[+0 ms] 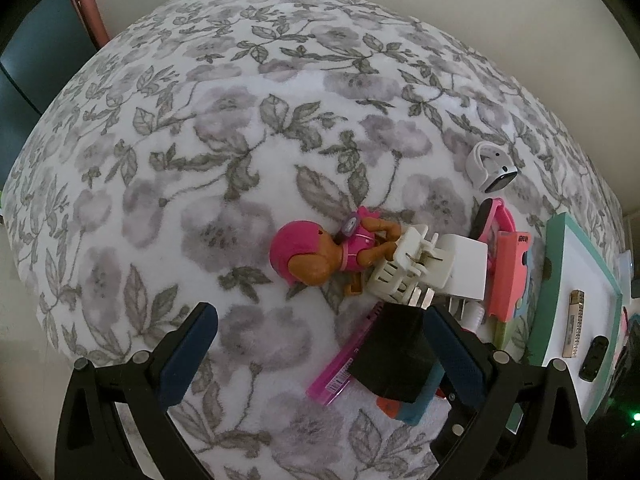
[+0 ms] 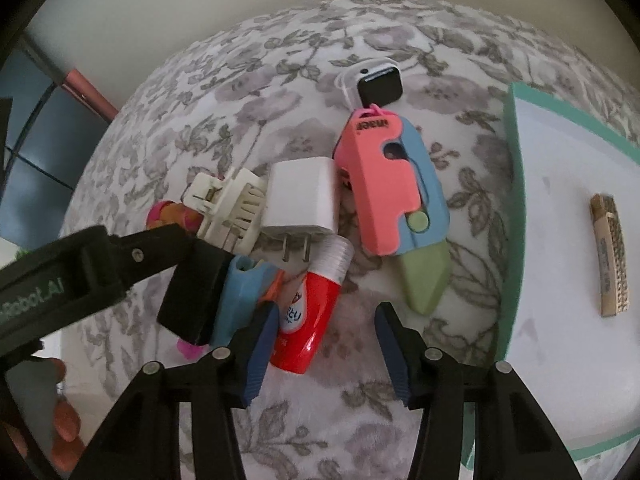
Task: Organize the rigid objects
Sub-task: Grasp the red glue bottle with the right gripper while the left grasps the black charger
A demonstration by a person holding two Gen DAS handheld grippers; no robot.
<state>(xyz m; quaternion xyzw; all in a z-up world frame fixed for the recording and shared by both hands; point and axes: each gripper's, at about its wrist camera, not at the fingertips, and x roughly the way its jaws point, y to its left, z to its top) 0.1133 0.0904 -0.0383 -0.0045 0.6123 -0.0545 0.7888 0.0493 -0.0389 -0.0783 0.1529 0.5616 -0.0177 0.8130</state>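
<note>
A heap of small objects lies on the floral blanket (image 1: 200, 160). My right gripper (image 2: 326, 354) is open around the base of a red tube (image 2: 308, 320), which lies against the left pad; the right pad stands clear of it. Above the tube lie a white charger plug (image 2: 302, 200), a white claw clip (image 2: 228, 204), a pink-blue-green toy knife (image 2: 396, 188) and a white smartwatch (image 2: 376, 82). My left gripper (image 1: 322, 350) is wide open over a black block (image 1: 392, 352) and a pink strip (image 1: 340, 364), near a pink-helmeted toy dog (image 1: 304, 256).
A white tray with a teal rim (image 2: 510, 200) sits to the right of the heap, holding a gold barrette (image 2: 610, 256) and a small black item (image 1: 596, 358). A person's fingers (image 2: 60, 420) show at the lower left. The wall runs behind the blanket.
</note>
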